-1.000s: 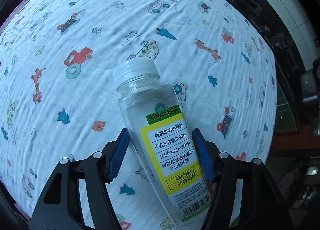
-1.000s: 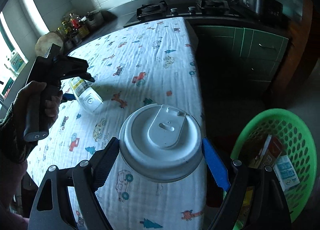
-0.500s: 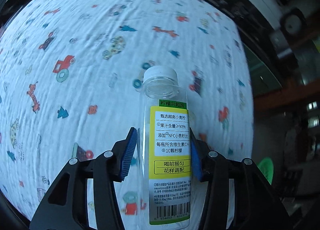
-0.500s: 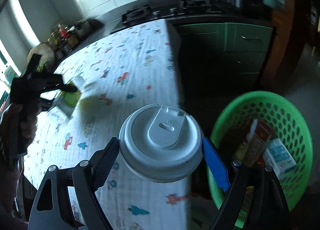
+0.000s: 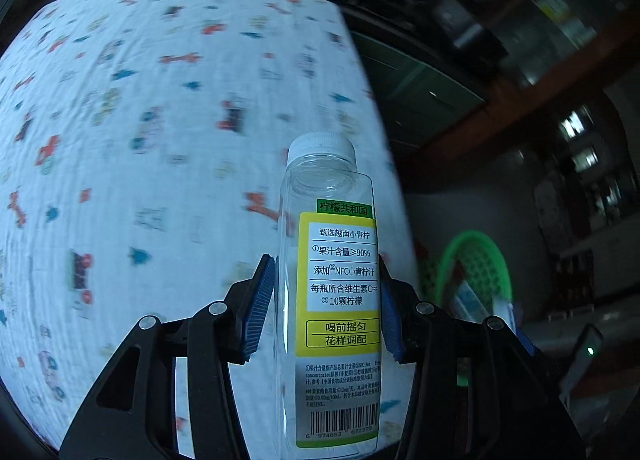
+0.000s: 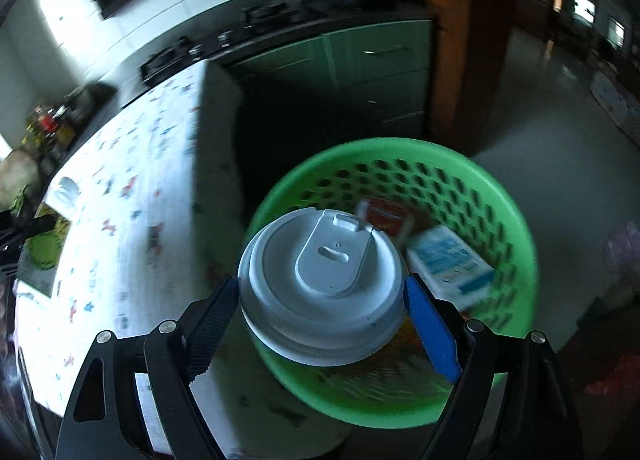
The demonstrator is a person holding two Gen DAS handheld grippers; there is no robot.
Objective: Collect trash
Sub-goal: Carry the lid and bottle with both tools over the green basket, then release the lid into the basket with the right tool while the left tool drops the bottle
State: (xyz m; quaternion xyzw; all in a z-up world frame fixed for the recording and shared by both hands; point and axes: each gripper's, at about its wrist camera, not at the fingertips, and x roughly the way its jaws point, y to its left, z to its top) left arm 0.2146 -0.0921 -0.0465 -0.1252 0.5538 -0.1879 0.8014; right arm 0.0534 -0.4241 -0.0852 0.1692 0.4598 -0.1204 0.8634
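A clear empty bottle (image 5: 325, 183) with a white cap and a yellow-green label hangs lifted off the table, and my left gripper (image 5: 324, 264) is shut on its sides with both blue pads pressed against it. The bottle (image 6: 44, 248) also shows at the far left of the right wrist view. My right gripper (image 6: 320, 284) is shut on a paper cup with a white lid (image 6: 332, 260), which it holds above the near left part of the green basket (image 6: 500, 195). The basket (image 5: 476, 244) stands on the floor off the table's right edge.
The table wears a white cloth (image 5: 160, 139) printed with small cars and giraffes. A red carton (image 6: 384, 215) and a blue-white carton (image 6: 448, 264) lie in the basket. Green cabinets (image 6: 360, 59) and a stove stand behind, with open grey floor (image 6: 560, 119) to the right.
My left gripper closed on the bottle, lifted it off the cloth and carried it toward the table's right edge. My right gripper swung the cup from over the table to over the basket.
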